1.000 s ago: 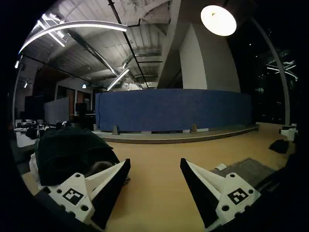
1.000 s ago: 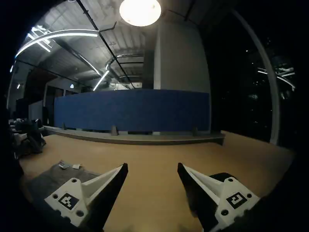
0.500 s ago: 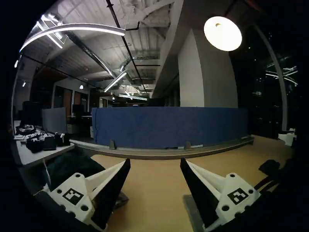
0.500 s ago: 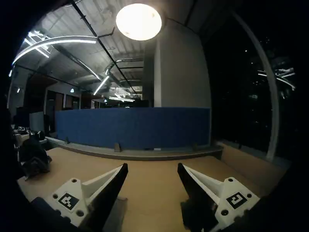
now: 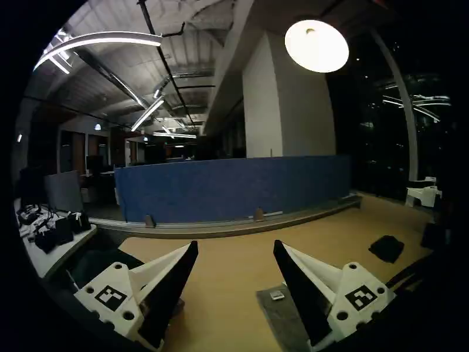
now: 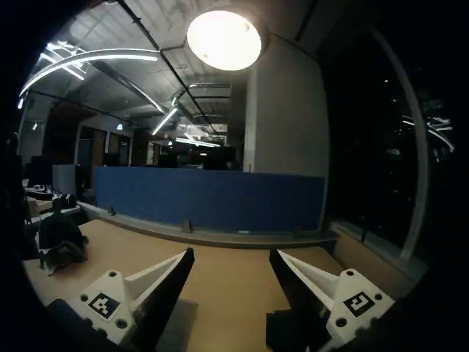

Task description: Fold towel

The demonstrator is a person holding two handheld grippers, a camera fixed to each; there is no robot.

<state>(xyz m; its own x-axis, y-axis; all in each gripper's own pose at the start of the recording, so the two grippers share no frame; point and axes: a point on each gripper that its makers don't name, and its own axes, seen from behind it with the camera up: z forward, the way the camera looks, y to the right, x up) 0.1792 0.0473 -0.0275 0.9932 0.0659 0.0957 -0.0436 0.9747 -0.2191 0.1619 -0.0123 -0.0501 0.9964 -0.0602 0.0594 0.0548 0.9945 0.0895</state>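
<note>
A grey towel (image 5: 282, 312) lies flat on the wooden table (image 5: 234, 264), a small white tag (image 5: 277, 295) at its near corner. In the left gripper view it lies just below and inside the right finger. My left gripper (image 5: 234, 246) is open above the table, holding nothing. In the right gripper view a corner of the grey towel (image 6: 179, 320) shows beside the left finger. My right gripper (image 6: 231, 253) is also open with nothing between its fingers, above the table (image 6: 234, 276).
A dark heap of cloth (image 5: 97, 264) sits at the table's left; the same dark heap (image 6: 58, 237) appears in the right gripper view. A small black item (image 5: 387, 247) lies to the right, another dark item (image 6: 282, 330) under the right finger. A blue partition (image 5: 234, 185) bounds the far edge.
Both grippers rose and pulled back from the table, staying open. In the left gripper view the dark heap slid down and left, and the towel corner came between the fingers.
</note>
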